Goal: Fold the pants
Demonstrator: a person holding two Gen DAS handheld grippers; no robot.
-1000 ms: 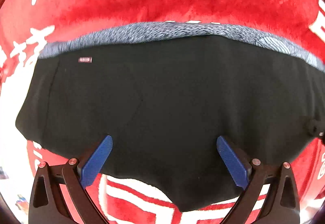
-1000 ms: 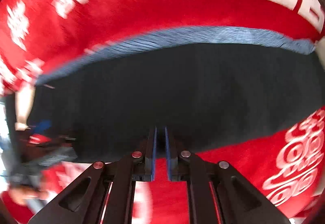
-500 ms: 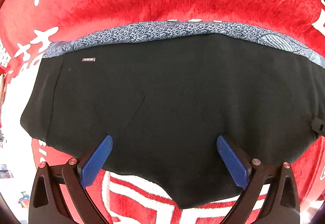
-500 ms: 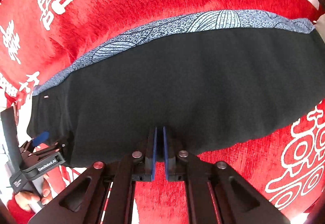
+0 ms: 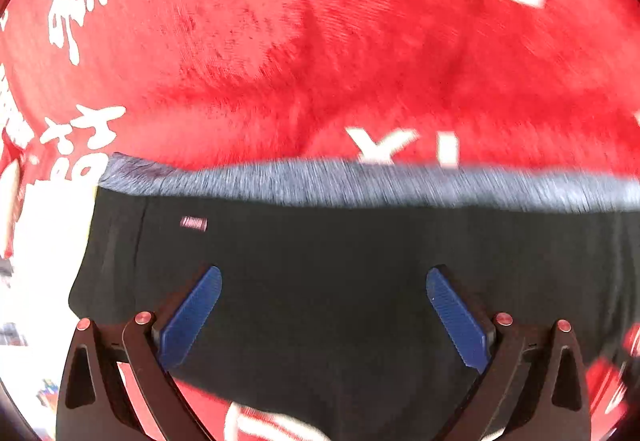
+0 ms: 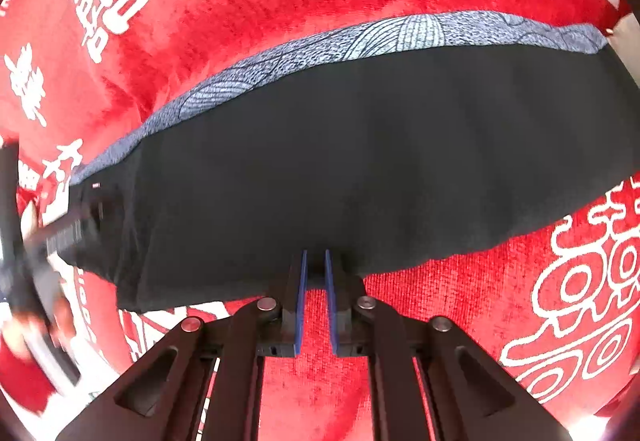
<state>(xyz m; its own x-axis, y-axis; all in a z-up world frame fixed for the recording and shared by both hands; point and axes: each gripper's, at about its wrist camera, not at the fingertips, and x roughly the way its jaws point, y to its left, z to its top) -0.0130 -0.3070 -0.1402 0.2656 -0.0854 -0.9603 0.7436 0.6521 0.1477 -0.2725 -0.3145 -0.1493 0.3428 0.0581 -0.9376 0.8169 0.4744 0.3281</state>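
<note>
Black cloth fills the middle of both views: your pants (image 6: 360, 161) lie folded flat on the red blanket (image 6: 280, 1) with white characters, a grey patterned strip (image 6: 400, 37) showing along their far edge. Your left gripper (image 5: 324, 315) hangs over the pants with its blue pads (image 5: 192, 317) spread wide, nothing between them. Your right gripper (image 6: 316, 261) sits at the pants' near edge, its pads a narrow gap apart after easing open slightly; a fold of black cloth seems to lie between the tips, unpinched.
</note>
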